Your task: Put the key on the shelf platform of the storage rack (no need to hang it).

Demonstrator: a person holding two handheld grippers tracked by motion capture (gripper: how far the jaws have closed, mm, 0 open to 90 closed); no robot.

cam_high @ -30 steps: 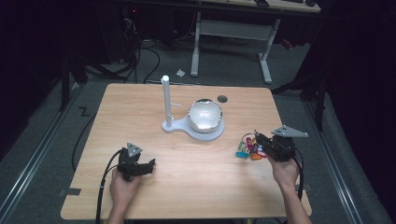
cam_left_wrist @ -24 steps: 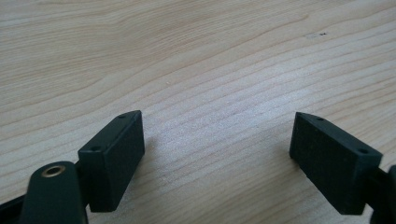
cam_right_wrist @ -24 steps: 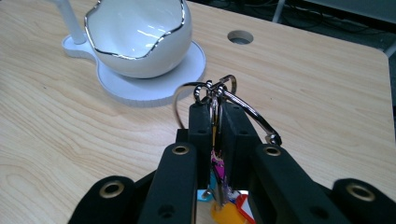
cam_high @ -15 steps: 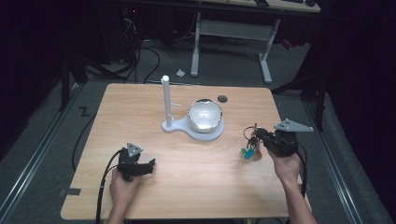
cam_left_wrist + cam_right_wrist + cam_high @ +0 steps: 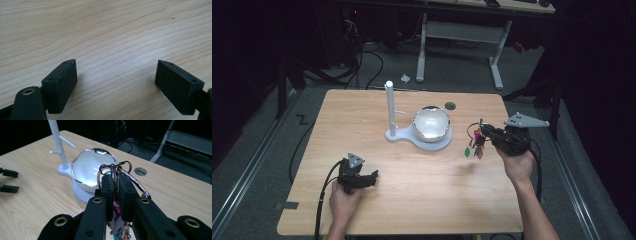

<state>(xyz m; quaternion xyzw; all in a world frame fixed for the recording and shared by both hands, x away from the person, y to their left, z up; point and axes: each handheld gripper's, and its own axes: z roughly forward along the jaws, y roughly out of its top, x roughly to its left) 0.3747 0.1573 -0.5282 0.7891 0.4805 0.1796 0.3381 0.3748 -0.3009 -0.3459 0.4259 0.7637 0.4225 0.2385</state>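
Keyring (image 5: 117, 168) clamped in right gripper (image 5: 114, 185), above table (image 5: 422, 195).

Keys half hidden, tags too small to read.
Right gripper view: the right gripper (image 5: 114, 192) covers the middle of the key bunch (image 5: 117, 171); its coloured tags are cut off by the bottom edge. High view: tags (image 5: 475, 145) too small to tell apart, contact of pads and rings unclear. Bowl (image 5: 91, 171) partly behind the rings, its base partly hidden. Left gripper view: left gripper (image 5: 115, 82) body cut off below. Stand (image 5: 58, 143) top cropped in the right gripper view.
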